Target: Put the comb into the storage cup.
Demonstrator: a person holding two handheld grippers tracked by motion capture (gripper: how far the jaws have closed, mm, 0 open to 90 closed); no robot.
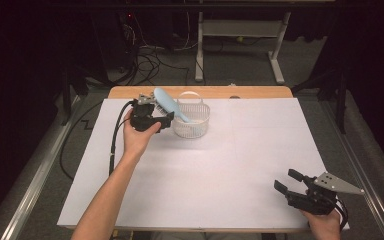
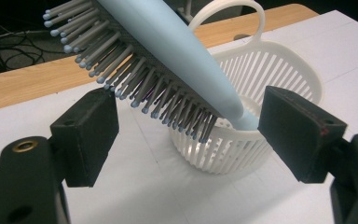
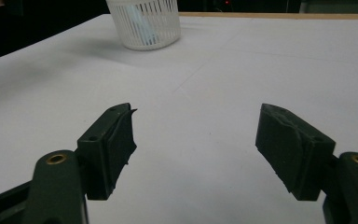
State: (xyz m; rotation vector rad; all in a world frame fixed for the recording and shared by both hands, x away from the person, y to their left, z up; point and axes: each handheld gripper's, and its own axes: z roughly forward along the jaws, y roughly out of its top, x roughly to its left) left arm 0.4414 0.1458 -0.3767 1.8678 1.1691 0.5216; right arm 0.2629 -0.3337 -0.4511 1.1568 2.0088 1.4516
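Light blue hairbrush [image 1: 170, 105] stands handle-down in the white slatted basket [image 1: 192, 120], which sits near the far edge of the tabletop [image 1: 240, 165], left of centre; brush head leans out over the basket's left rim toward the left claw [image 1: 156, 118]. In the left gripper view the handle tip [image 2: 249, 122] rests inside the basket wall [image 2: 242, 149] and the bristles [image 2: 121, 70] point down and toward the camera. Left claw is spread wide, one jaw on either side of the brush head, neither pad touching it as far as can be seen, so the brush appears to be propped by the basket alone. Judgement: the lean follows from the basket being shallow relative to the brush, so the heavy head overhangs; the claw's position just beside the head fits either a release just made or a grasp about to be made, cannot tell which. Left hand [image 1: 139, 136] holds its gripper low and level, forearm running in from the near edge. Right claw [image 1: 291, 183] is also spread wide and empty, resting low by the near right corner, well apart from the basket, pointing across the bare tabletop toward it [image 3: 144, 23]
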